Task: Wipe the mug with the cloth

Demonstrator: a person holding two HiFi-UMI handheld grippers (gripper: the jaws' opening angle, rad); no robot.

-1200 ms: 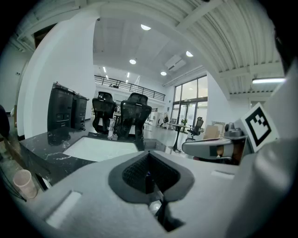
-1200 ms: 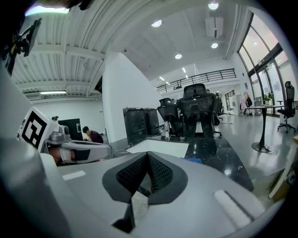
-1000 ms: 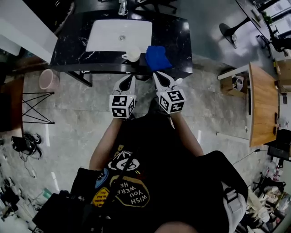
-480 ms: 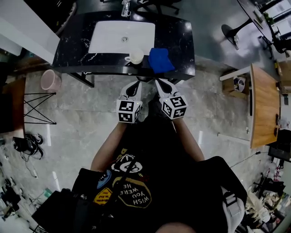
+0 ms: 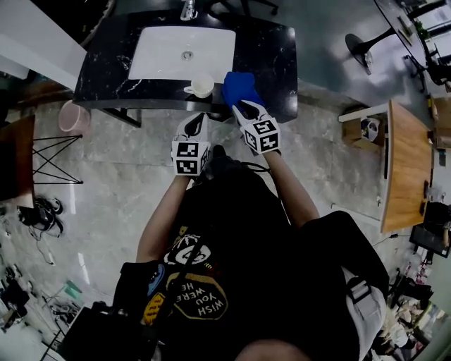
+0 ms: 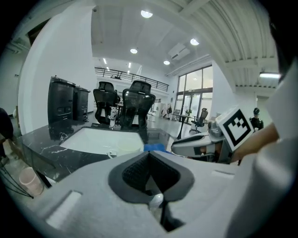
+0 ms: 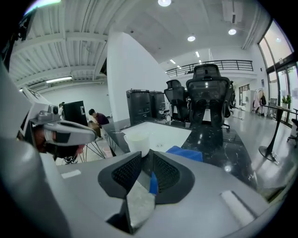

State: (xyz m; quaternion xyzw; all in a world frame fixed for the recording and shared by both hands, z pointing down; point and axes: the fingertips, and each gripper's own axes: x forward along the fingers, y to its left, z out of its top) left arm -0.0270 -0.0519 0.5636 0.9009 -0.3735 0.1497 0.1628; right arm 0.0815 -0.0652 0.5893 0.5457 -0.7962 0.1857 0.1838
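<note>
A cream mug (image 5: 201,86) stands on the black marble counter (image 5: 278,56), just in front of the sink, with its handle to the left. A crumpled blue cloth (image 5: 239,86) lies right beside it. My right gripper (image 5: 244,107) hangs at the cloth's near edge; its jaws have just been opening and stand slightly apart, gripping nothing. In the right gripper view, the cloth (image 7: 186,152) and mug (image 7: 137,141) lie just beyond the right gripper (image 7: 148,155). My left gripper (image 5: 196,120) hovers short of the counter edge below the mug, shut and empty. The left gripper view shows the mug (image 6: 126,148) past the left gripper (image 6: 149,154).
A white sink (image 5: 184,53) with a faucet (image 5: 187,10) fills the counter's left half. A pink bin (image 5: 70,116) stands on the floor at the left, and a wooden table (image 5: 405,162) at the right. Office chairs (image 6: 135,104) stand behind the counter.
Both grippers have moved forward and down toward the counter. The right one has gone further and now reaches the cloth's near edge.
</note>
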